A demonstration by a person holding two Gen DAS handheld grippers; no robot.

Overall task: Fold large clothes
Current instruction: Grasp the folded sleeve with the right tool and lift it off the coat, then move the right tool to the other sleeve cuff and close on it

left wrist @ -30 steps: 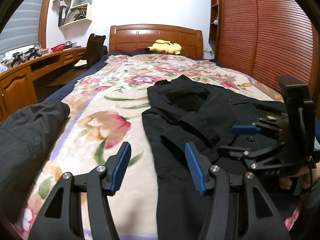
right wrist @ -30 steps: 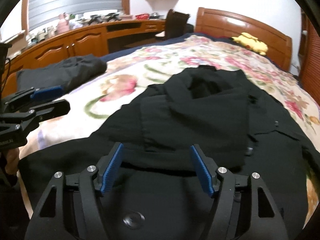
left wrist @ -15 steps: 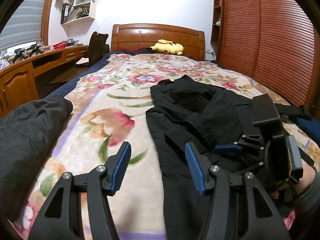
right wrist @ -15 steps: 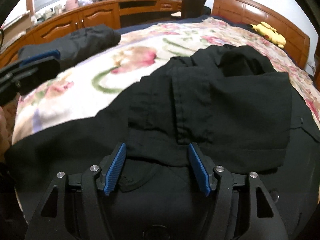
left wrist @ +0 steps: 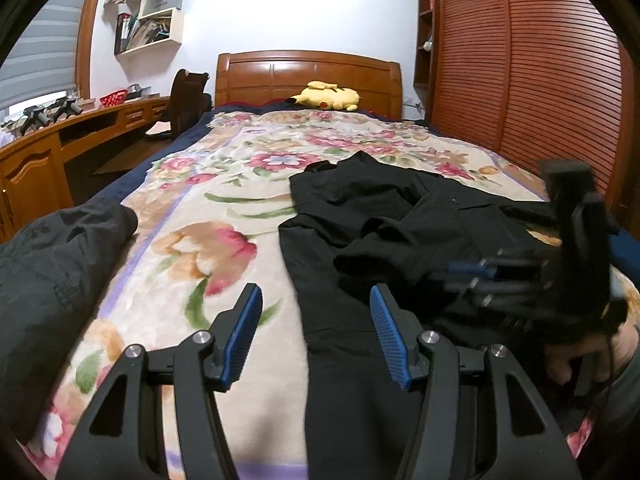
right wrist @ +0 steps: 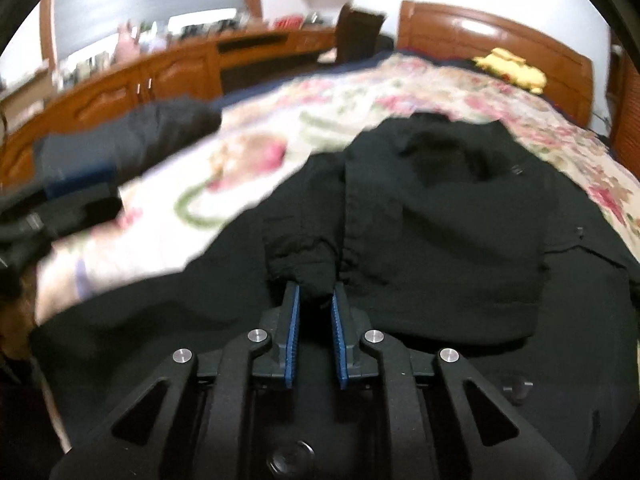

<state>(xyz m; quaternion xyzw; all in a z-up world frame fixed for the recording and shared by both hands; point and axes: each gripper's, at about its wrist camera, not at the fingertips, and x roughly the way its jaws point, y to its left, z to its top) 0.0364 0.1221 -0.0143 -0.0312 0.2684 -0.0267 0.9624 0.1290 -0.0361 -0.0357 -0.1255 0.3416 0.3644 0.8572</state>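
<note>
Right tongs (right wrist: 314, 304) have just been closing and now pinch a bunched fold of the black jacket (right wrist: 440, 216) between their blue pads (right wrist: 293, 336), the cloth puckered up where it enters the narrow gap. Left tongs (left wrist: 316, 328) stand released, jaws well apart, nothing between them; one pad hangs over the flowered blanket (left wrist: 208, 216), the other over the near hem of the jacket. Seen from the left wrist, the right tongs (left wrist: 468, 270) are blurred, low on the jacket at the right side, with part of a hand (left wrist: 568, 356) showing beneath them. Jacket lies spread lengthwise on the right half of the bed, collar end pointing toward the headboard (left wrist: 308, 76), one sleeve folded across its front and a dark button (right wrist: 520, 388) showing near the hem. On the left edge of the bed, well apart from the jacket, lies a second dark garment (left wrist: 52, 264), rumpled. Beyond it a wooden desk (left wrist: 36, 160) runs along the wall under the window blind (left wrist: 32, 68), a dark chair (left wrist: 188, 100) at its far end. A yellow plush toy (left wrist: 328, 96) rests against the headboard. Slatted wardrobe doors (left wrist: 532, 92) fill the right wall; shelves (left wrist: 152, 20) hang high on the back wall.
</note>
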